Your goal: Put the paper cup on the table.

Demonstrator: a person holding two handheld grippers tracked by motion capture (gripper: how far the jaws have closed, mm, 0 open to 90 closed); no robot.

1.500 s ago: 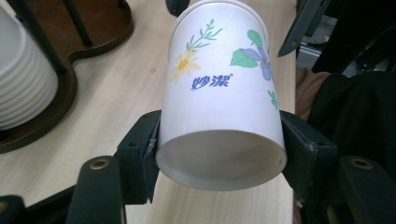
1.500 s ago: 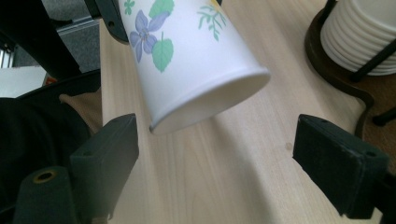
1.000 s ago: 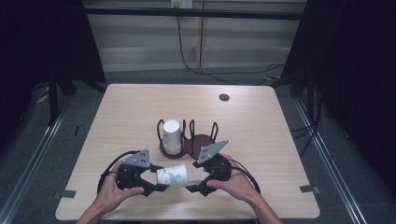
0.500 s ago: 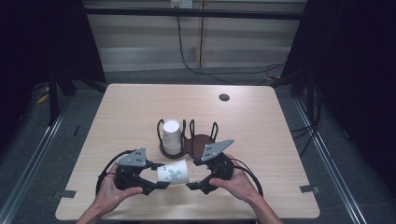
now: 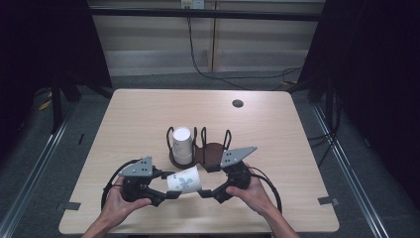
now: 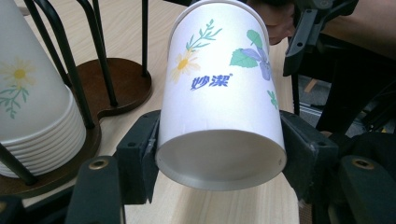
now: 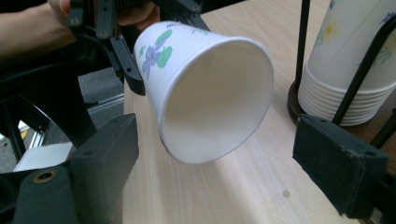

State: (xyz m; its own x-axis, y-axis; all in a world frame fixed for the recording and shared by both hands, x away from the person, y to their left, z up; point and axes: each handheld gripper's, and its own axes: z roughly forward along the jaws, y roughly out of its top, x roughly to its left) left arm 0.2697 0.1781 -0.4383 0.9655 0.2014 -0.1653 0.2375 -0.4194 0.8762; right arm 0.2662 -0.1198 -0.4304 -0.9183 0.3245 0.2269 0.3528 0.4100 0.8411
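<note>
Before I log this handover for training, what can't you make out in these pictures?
- Flowered white paper cup: its closed end, left gripper view, cut off by the top edge.
- Stack of white paper cups in the dark wire holder: its top, right gripper view, cut by the edge.
- Small dark round spot on the wooden table: high view, too small to identify.

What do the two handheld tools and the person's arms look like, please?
Both the left tool and the right tool are black, each topped by a grey three-cornered plate, with a black cable looping behind. Their jaws carry flat black pads. The forearms are bare, without sleeves.
</note>
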